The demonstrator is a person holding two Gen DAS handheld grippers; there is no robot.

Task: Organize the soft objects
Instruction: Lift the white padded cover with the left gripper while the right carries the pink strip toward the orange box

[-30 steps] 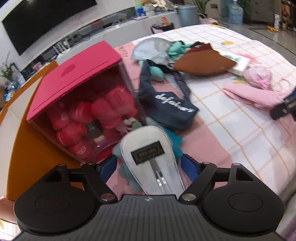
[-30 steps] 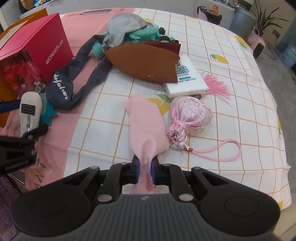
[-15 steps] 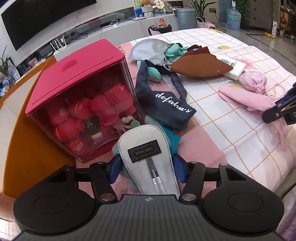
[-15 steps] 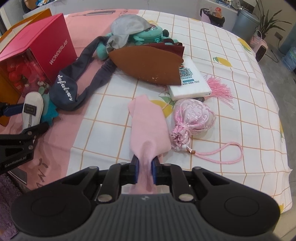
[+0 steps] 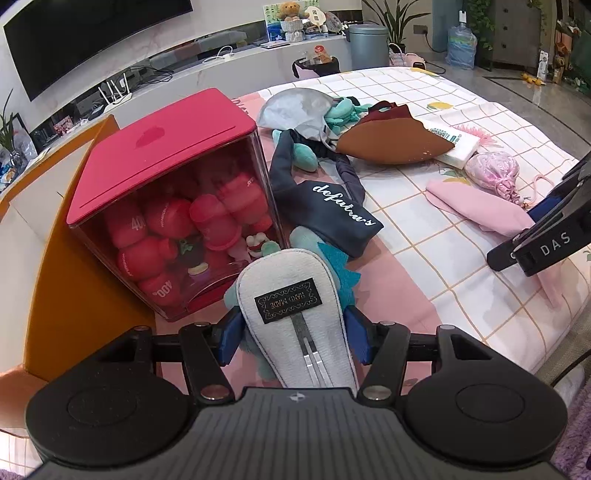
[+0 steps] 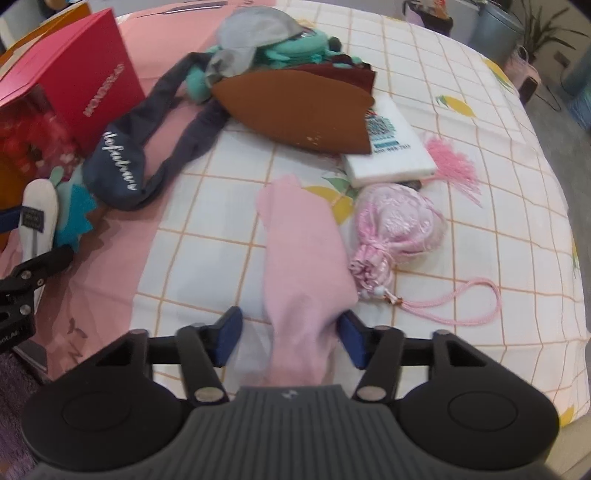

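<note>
Our left claw (image 5: 293, 332) closes its blue pads on the sides of the white felt slipper with a black label (image 5: 295, 314), near the red-lidded clear box (image 5: 166, 177) on the bed's left. Our right claw (image 6: 288, 334) has just been opening; its pads now stand apart around the folded pale pink cloth (image 6: 303, 251), lying on the checked bedsheet (image 6: 480, 122) beside the pink satin drawstring pouch (image 6: 399, 225).

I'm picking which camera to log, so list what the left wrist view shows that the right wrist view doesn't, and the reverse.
Only the left wrist view: the TV, the red figures behind the red box's clear front, and the left gripper closed on the grey pouch.

Only the right wrist view: the pink cord loop and the right gripper, whose jaws have just been opening, with the pink cloth between them.

Both: red box, navy headband, brown pouch, pink satin bag.
</note>
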